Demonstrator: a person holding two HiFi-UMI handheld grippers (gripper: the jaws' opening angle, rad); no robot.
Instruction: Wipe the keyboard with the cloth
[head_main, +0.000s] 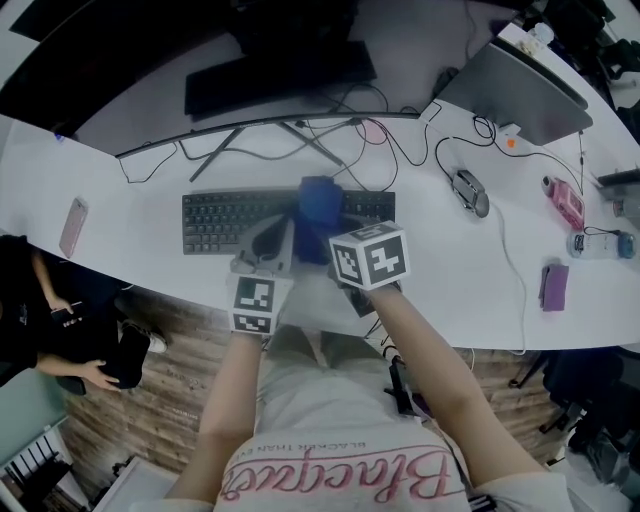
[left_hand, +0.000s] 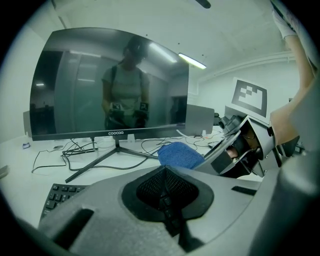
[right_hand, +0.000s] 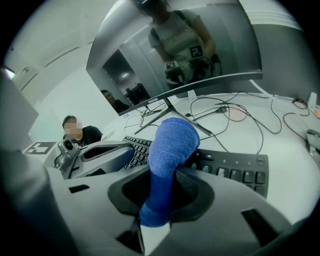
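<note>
Blue cloth (right_hand: 170, 145) is sitting clamped in the right gripper (right_hand: 156, 207). The jaws are pinching its lower end, and the rest is standing up and bulging forward above the keyboard (right_hand: 235, 167). In the head view the cloth (head_main: 320, 205) is covering the keyboard's (head_main: 225, 222) right-of-centre keys; can't tell whether it's actually touching them.

Left gripper (left_hand: 167, 202) is riding just beside the right one with its jaws pressed together, nothing between them. Its nose is hovering near the keyboard's front edge.

Monitor (left_hand: 110, 85) is standing on its splayed stand right behind the keyboard, with cables (head_main: 400, 150) trailing around the stand. Mouse (head_main: 470, 192) is lying to the right, well apart. Grey laptop (head_main: 520, 85) is sitting further back right. Pink phone (head_main: 73, 226) is lying at the far left of the white desk (head_main: 130, 265). A person (right_hand: 80, 132) is sitting off the desk's left end.
</note>
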